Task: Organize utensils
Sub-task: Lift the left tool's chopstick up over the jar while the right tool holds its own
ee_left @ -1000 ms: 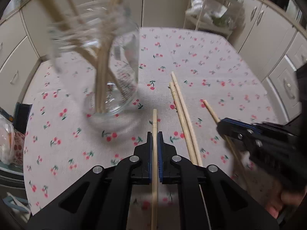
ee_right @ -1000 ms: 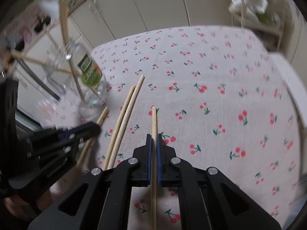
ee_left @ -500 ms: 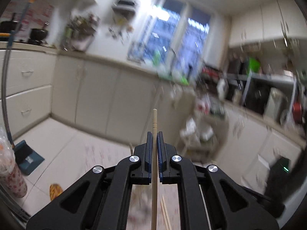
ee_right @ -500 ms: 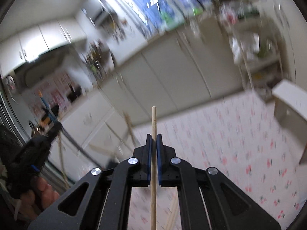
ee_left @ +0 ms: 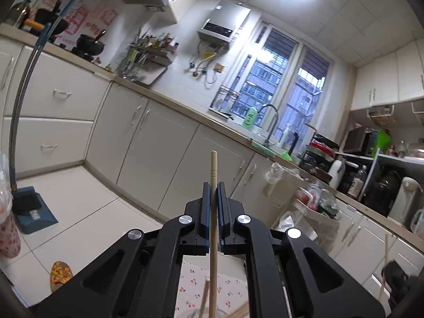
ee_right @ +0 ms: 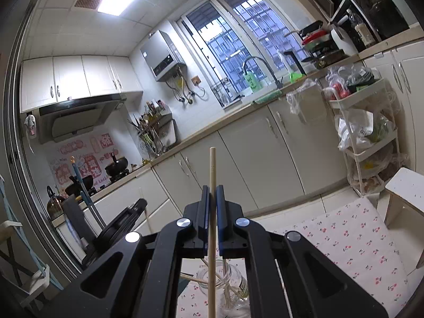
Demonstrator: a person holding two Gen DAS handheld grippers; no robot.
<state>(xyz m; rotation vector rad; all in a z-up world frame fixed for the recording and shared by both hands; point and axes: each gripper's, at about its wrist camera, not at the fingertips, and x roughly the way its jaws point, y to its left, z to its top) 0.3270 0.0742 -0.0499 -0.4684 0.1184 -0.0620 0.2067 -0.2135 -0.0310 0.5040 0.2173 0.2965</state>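
Note:
My left gripper (ee_left: 214, 185) is shut on a wooden chopstick (ee_left: 213, 169) that runs up between the pads and pokes out beyond them. It points nearly level at the kitchen cabinets. My right gripper (ee_right: 212, 188) is shut on another wooden chopstick (ee_right: 212, 167), also held high. Below the right gripper a clear glass jar (ee_right: 228, 278) with several chopsticks in it stands on the cherry-print tablecloth (ee_right: 357, 241). Tips of the jar's chopsticks (ee_left: 204, 294) show at the bottom of the left wrist view. The left gripper (ee_right: 124, 228) appears at the left of the right wrist view.
White base cabinets (ee_left: 159, 153) and a counter with a sink (ee_left: 267, 143) run across the back. A white tiered cart (ee_right: 363, 137) with bags stands at the right, beside a white stool (ee_right: 405, 188). A blue dustpan (ee_left: 31, 209) rests on the floor at left.
Both grippers rose from the tablecloth with their chopsticks and tilted up to near level. The table dropped to the bottom of both views, and the kitchen walls and window came into sight.

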